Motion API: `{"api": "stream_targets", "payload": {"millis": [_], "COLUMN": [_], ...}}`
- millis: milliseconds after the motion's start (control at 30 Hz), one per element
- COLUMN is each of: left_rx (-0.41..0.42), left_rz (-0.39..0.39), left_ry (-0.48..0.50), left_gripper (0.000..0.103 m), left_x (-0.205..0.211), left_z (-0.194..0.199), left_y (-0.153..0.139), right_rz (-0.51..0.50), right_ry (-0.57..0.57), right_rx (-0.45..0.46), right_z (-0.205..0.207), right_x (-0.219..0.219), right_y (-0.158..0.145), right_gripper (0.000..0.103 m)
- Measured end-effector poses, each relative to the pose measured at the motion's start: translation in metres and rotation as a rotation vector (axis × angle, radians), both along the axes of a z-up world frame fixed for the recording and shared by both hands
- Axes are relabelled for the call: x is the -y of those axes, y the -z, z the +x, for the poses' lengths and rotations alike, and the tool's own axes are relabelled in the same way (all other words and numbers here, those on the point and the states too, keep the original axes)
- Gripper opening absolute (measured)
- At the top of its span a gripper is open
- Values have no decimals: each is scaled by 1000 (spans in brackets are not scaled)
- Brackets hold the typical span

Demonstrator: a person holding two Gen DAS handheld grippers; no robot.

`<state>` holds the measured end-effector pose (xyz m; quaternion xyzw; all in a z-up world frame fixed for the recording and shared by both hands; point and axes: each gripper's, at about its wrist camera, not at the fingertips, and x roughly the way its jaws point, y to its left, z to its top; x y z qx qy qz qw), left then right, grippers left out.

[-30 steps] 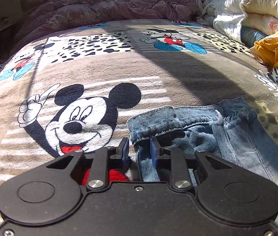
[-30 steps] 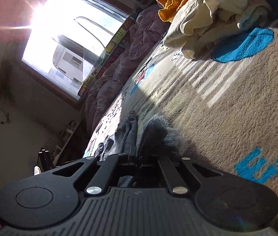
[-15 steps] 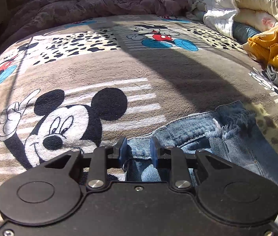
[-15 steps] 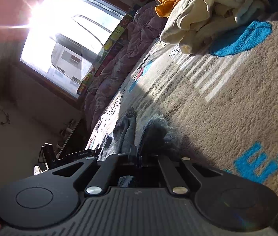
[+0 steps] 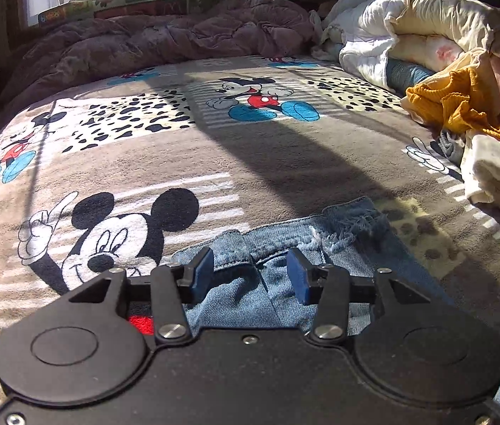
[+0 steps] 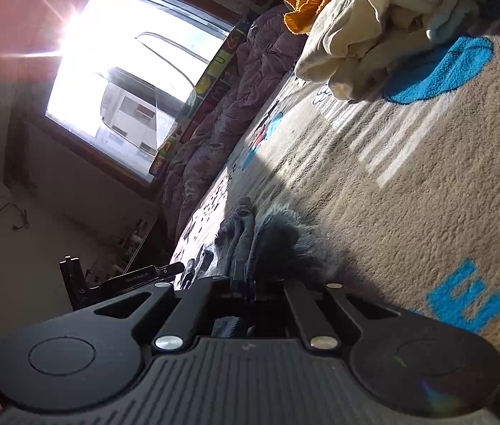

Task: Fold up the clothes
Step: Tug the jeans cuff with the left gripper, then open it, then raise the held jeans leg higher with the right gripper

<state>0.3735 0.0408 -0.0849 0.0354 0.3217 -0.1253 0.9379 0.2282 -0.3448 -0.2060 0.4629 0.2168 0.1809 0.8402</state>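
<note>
Blue jeans point(image 5: 320, 244) with a frayed hem lie on the cartoon-mouse blanket point(image 5: 285, 163), close in front of me in the left wrist view. My left gripper point(image 5: 250, 276) stands open just over the denim's folded edge, its blue pads point(image 5: 203, 269) wide apart and holding nothing. In the right wrist view, tilted sideways, my right gripper point(image 6: 246, 283) is shut on the jeans point(image 6: 278, 237) at a bunched, frayed end. The cloth looks dark there in shadow. The left gripper's black body point(image 6: 126, 279) shows at the left of that view.
A heap of unfolded clothes, mustard point(image 5: 455, 106) and cream point(image 5: 497, 170), fills the right side of the bed. A crumpled purple quilt point(image 5: 179, 35) lies along the far edge under a bright window point(image 6: 136, 81). Open blanket stretches ahead and left.
My left gripper's fingers have spread wide and let go of the denim edge they held, and it has drawn back slightly. The right gripper stays shut on the jeans, barely moved.
</note>
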Motion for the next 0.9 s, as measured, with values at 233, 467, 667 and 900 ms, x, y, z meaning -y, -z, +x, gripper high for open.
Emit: {"api": "stream_targets", "payload": {"millis": [233, 467, 667, 900], "left_rx": [120, 130, 151, 101], "left_rz": [-130, -193, -148, 2], "left_ry": [17, 147, 337, 420], "left_gripper": [61, 61, 61, 61], "left_x": [-35, -42, -26, -14], "left_z": [-173, -269, -274, -265], "left_y": [-12, 21, 42, 75], "right_rz": [-21, -71, -111, -173], "right_ry": [2, 16, 54, 85], "right_rx": [54, 89, 5, -79], "right_z": [-12, -28, -34, -15], "right_x": [-2, -9, -17, -36], "right_y": [-13, -27, -46, -93], "right_gripper": [4, 4, 4, 4]}}
